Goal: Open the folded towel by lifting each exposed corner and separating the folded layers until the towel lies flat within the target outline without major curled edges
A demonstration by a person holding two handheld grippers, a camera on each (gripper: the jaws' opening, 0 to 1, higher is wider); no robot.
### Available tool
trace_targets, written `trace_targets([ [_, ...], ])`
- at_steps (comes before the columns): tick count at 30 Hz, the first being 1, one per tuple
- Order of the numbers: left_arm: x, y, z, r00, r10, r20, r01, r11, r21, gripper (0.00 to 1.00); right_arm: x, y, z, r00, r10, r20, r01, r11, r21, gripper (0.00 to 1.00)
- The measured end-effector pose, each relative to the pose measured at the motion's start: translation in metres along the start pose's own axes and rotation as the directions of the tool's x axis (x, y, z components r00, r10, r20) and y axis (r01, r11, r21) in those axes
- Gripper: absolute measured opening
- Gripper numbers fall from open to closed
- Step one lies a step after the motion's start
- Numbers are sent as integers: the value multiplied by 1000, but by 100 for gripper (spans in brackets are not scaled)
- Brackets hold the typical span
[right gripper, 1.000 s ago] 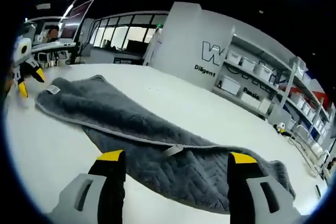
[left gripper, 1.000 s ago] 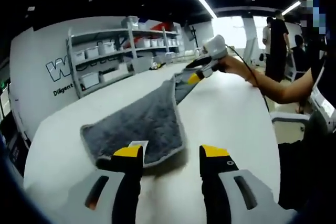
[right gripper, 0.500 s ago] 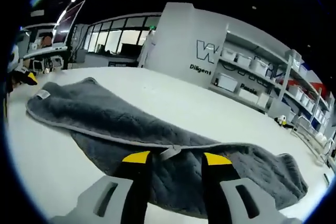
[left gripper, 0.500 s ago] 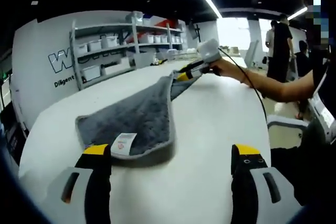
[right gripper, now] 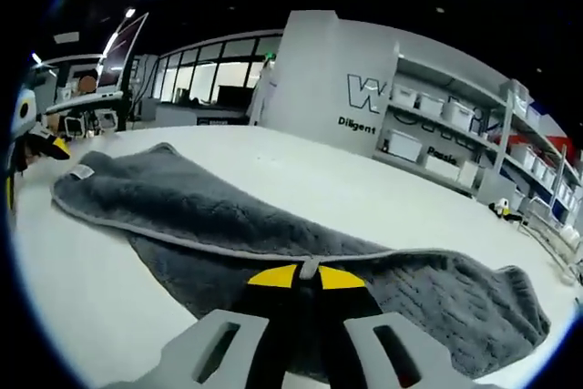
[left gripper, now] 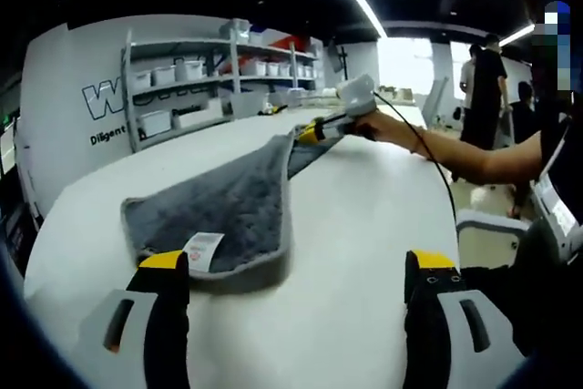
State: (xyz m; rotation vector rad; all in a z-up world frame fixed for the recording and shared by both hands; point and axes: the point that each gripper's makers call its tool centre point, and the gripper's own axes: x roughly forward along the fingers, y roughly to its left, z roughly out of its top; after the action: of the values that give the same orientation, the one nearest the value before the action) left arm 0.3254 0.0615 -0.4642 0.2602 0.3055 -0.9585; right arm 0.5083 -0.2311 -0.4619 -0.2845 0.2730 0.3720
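A grey folded towel (left gripper: 228, 202) lies on the white table (left gripper: 364, 216), with a white label (left gripper: 202, 249) at its near corner. My left gripper (left gripper: 296, 263) stands open just short of that near edge, the label beside its left jaw. At the towel's far end my right gripper (left gripper: 321, 127) pinches the towel's edge. In the right gripper view the towel (right gripper: 200, 211) stretches away to the left, and my right gripper (right gripper: 305, 276) is shut on its light hemmed edge. The left gripper (right gripper: 27, 145) shows at the far left by the label (right gripper: 82, 171).
The table (right gripper: 82, 261) is white, and its edge runs down the right of the left gripper view. Shelves with white bins (left gripper: 182, 88) line the wall behind it. People (left gripper: 483, 70) stand at the back right. A person's forearm (left gripper: 455, 148) reaches across.
My right gripper's jaws have gone from wide open to shut on the towel's hemmed edge. The left gripper's jaws have spread wider by the label.
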Motion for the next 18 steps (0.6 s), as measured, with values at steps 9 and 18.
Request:
trace_targets([
  [9, 0, -2, -6, 1000, -1, -26, 1, 1000, -3, 99, -15, 4, 8, 1000, 1, 26, -1, 1000, -24, 2],
  [18, 1, 1, -9, 999, 2, -34, -3, 1000, -26, 99, -48, 7, 15, 997, -32, 72, 37, 997, -66, 2],
])
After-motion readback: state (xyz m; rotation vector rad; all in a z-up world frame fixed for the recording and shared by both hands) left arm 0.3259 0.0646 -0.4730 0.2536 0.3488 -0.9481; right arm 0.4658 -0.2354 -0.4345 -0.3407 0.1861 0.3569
